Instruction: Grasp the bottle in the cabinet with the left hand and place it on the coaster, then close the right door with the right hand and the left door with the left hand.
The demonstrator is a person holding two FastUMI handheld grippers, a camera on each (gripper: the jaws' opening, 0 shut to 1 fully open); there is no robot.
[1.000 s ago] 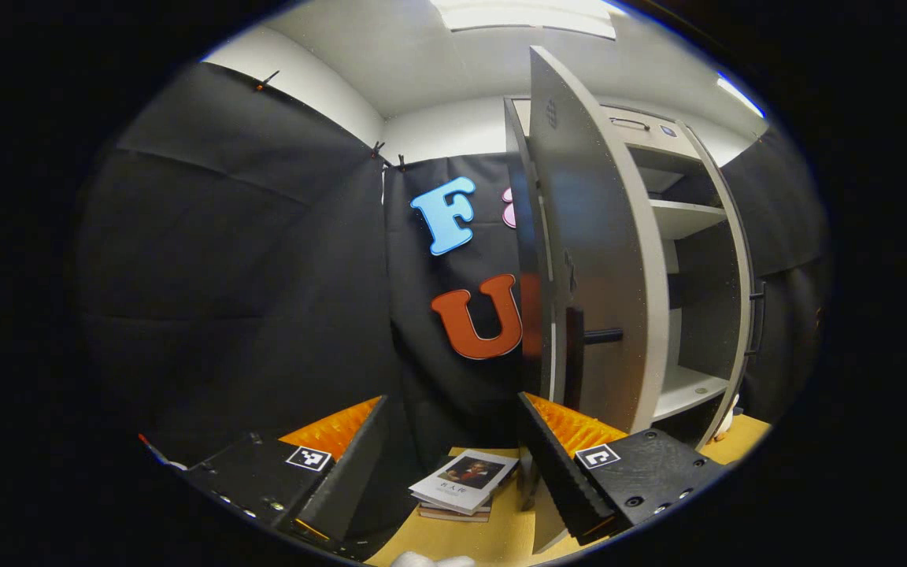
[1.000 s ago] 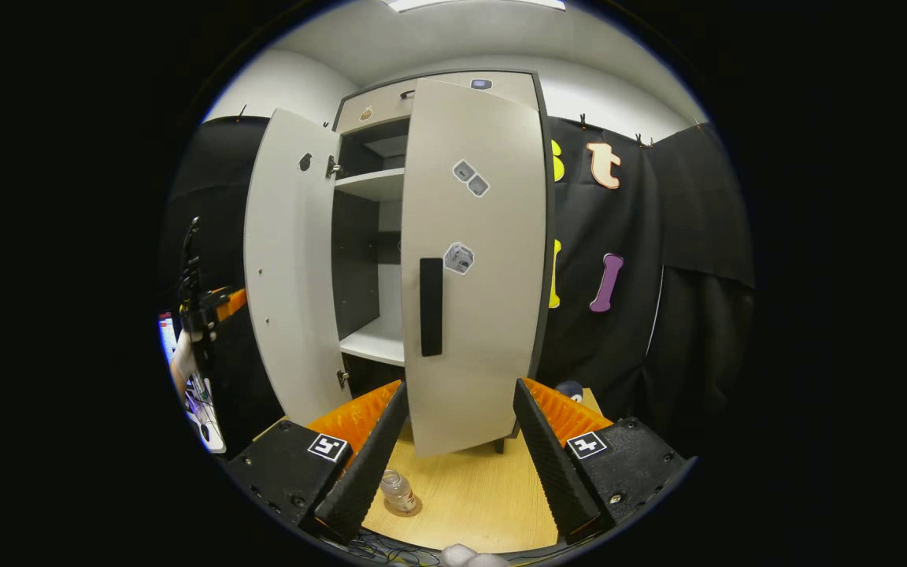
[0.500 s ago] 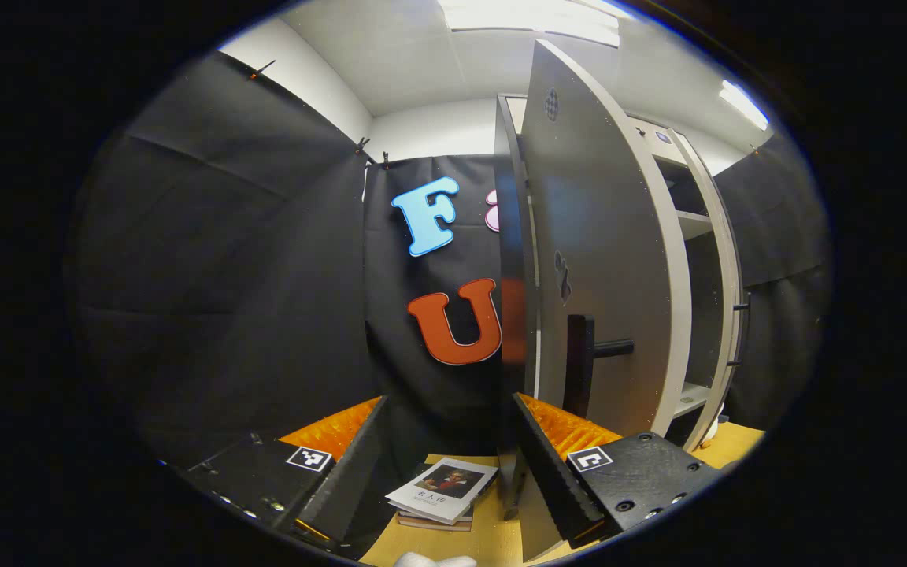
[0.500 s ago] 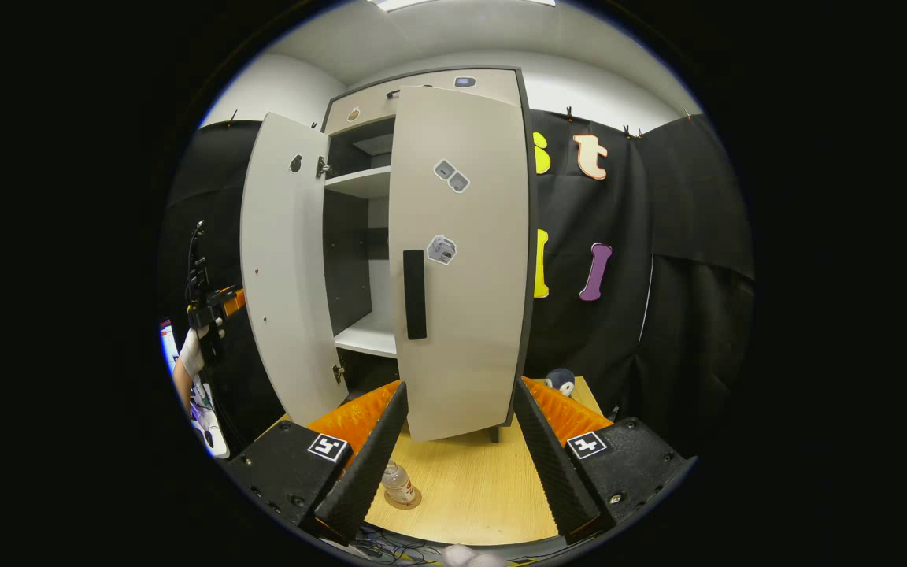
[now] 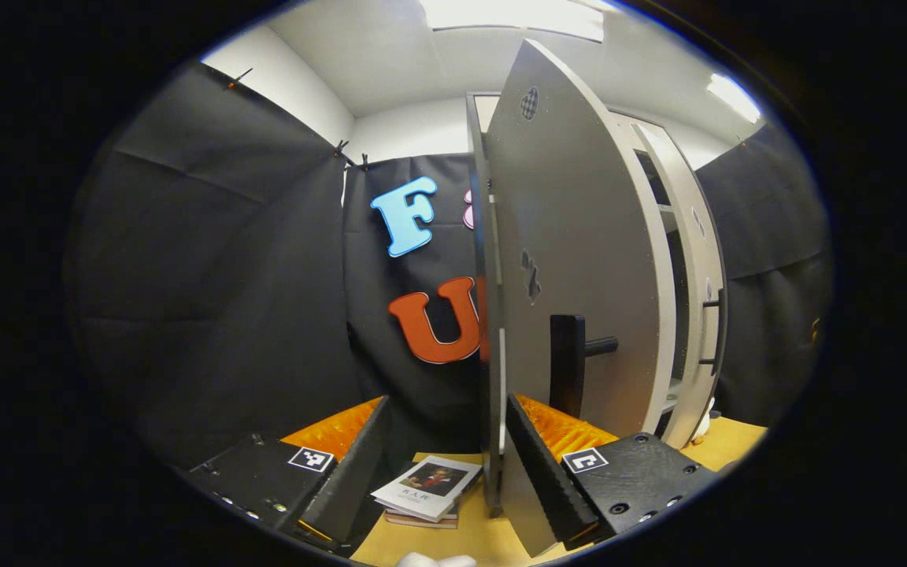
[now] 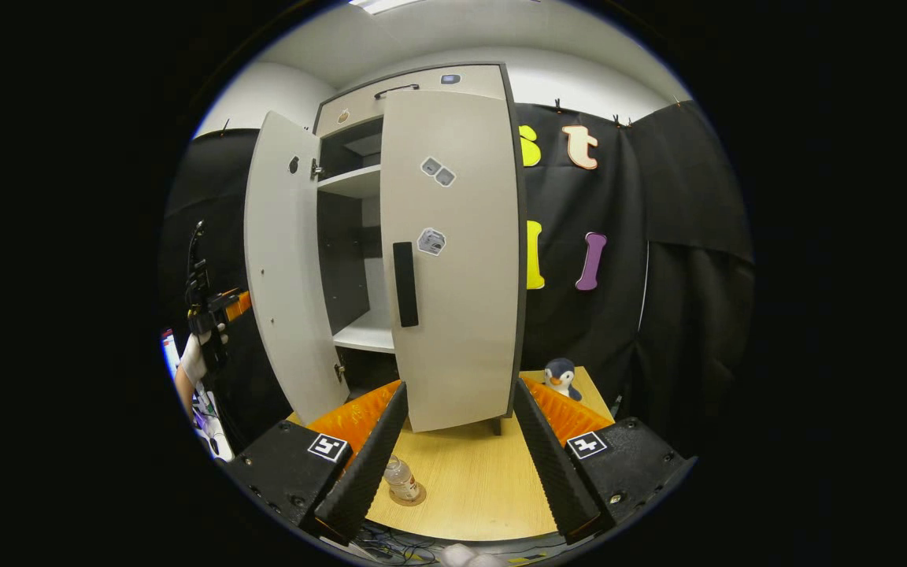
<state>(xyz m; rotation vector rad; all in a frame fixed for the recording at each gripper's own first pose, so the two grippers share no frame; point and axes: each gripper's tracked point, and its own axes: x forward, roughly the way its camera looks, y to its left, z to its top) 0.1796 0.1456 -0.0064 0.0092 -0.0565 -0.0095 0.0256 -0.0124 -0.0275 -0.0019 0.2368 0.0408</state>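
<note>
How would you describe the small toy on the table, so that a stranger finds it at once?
Start at the tall grey cabinet on the wooden table. Just past its right bottom corner, by the black cloth, stands a penguin toy. It alone is an animal figure; the bottle is clear.

Legible text: none. Book (image 5: pixel 426 488) cover at 6 o'clock, left gripper view, carries characters too small to read. Stickers (image 6: pixel 431 240) on right door (image 6: pixel 453 252): print too small to read.
</note>
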